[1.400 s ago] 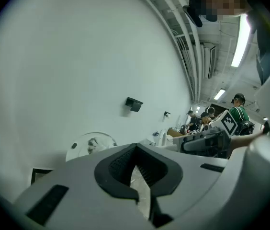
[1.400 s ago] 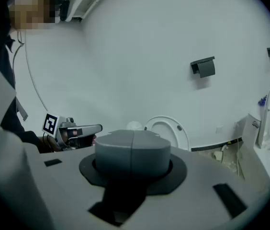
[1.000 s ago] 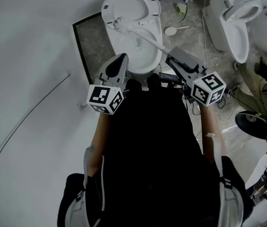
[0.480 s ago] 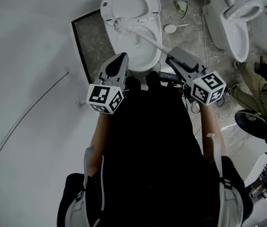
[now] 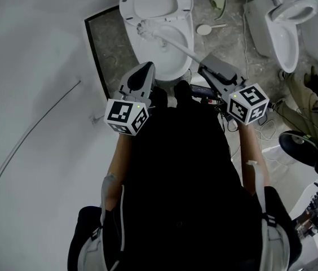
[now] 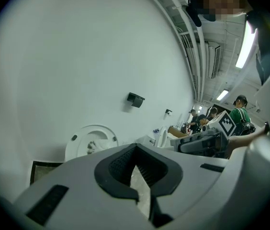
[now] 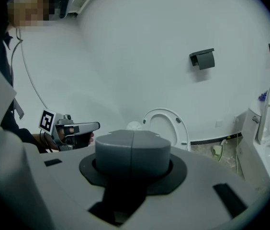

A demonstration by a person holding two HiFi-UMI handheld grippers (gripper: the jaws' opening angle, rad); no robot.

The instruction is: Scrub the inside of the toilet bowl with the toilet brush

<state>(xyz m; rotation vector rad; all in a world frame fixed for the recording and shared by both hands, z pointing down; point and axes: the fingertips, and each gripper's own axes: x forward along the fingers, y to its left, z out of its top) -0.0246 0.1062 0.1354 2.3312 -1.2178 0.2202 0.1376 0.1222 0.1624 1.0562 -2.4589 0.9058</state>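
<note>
Right tool (image 5: 206, 68) is clenching the toilet brush (image 5: 173, 43) by its handle, with the brush head sitting at the back left of the toilet bowl (image 5: 142, 55). Left tool (image 5: 145, 71) is hovering clenched and empty near the bowl's front.

The toilet bowl (image 5: 164, 66) looks like smooth, glossy white ceramic. The toilet brush (image 5: 173, 45) has a smooth white handle that looks like plastic, and a rough bristled head. The floor (image 5: 109, 52) beside the bowl is mottled grey, stone-like and rough. The left gripper (image 6: 136, 150) and right gripper (image 7: 133, 134) have matt grey plastic shells; the left claw's pads (image 6: 119, 166) are black and ribbed.
</note>
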